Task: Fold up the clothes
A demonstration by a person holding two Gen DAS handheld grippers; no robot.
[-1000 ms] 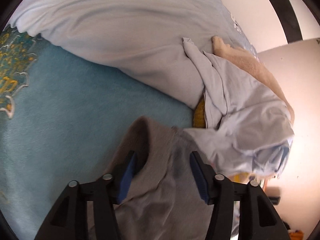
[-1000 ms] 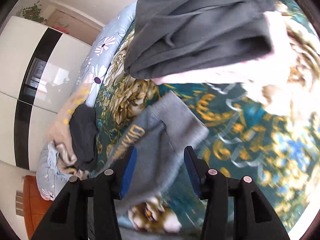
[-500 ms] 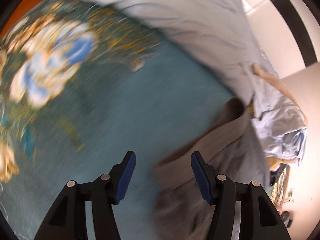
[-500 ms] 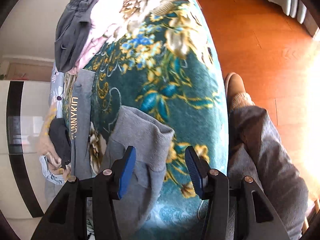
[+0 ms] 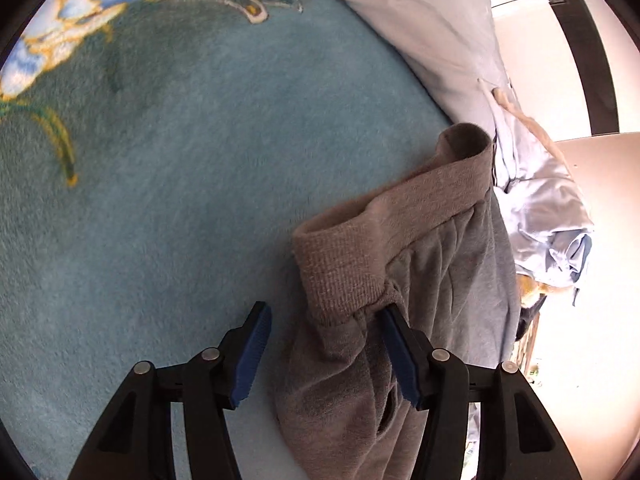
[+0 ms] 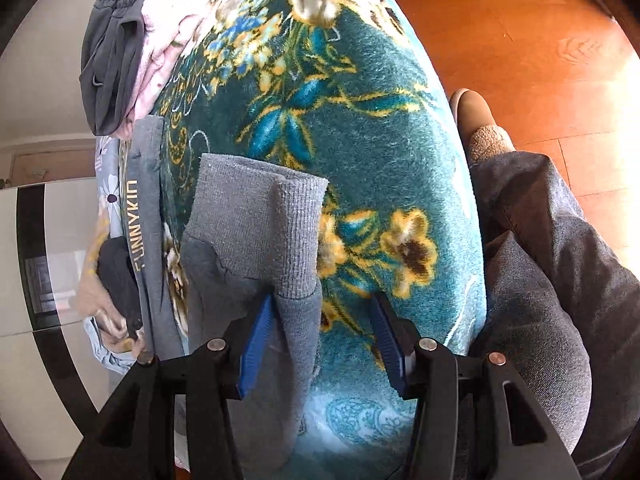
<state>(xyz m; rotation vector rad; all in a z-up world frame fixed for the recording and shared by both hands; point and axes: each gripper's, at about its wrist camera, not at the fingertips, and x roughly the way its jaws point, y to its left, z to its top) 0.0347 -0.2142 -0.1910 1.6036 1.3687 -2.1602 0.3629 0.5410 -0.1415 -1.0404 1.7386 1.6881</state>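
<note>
Teal floral blanket (image 6: 360, 128) is seen under both tools. Grey trousers (image 5: 400, 272) lie between the closing left tool (image 5: 324, 354) and the released right tool (image 6: 320, 344), ungripped.

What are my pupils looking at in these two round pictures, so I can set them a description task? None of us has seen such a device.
A person holds a two-fingered gripper in each hand. Each gripper carries a fisheye camera looking along its fingers. One picture comes from the left gripper, the other from the right gripper. Both hover over a teal flowered blanket where a grey garment lies. Its fabric lies between the blue pads, but the jaws stand apart, so nothing is gripped. Folded clothes lie farther away.
</note>
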